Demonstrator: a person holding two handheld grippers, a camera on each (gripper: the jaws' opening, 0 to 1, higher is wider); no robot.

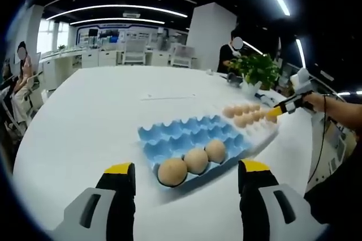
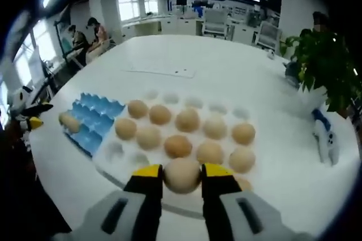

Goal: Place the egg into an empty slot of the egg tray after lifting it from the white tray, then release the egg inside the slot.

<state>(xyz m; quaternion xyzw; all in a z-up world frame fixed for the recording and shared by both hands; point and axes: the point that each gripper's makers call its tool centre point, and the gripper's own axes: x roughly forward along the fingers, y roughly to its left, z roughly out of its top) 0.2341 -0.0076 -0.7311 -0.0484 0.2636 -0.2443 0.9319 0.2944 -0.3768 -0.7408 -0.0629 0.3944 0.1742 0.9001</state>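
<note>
Egg (image 2: 182,175) sits clamped between the yellow-tipped jaws of the right tool (image 2: 182,177), low in the right gripper view, the jaws pressed against its two sides. It hangs over the near edge of the white tray (image 2: 195,103), just in front of the other eggs (image 2: 178,146) that rest in the tray's dimples; several dimples along the far row and the near left corner are bare. To the left of the white tray, touching or nearly touching its side, lies the blue egg tray (image 2: 90,117), with one egg showing at its left end. A potted plant (image 2: 322,63) stands on the white counter (image 2: 186,54) at the right, and a small white-and-blue object (image 2: 323,137) lies near it.

In the left gripper view the left tool (image 1: 186,176) stands wide apart with nothing between its jaws, hovering above the counter just short of the blue egg tray (image 1: 186,133). Three eggs (image 1: 195,160) sit in a row along the tray's near edge; the remaining slots are bare. Beyond it the white tray (image 1: 261,129) carries its rows of eggs, and the right tool (image 1: 277,111) comes in from the right over that tray, held by a person's hand (image 1: 314,100). People sit and stand at the room's edges.
</note>
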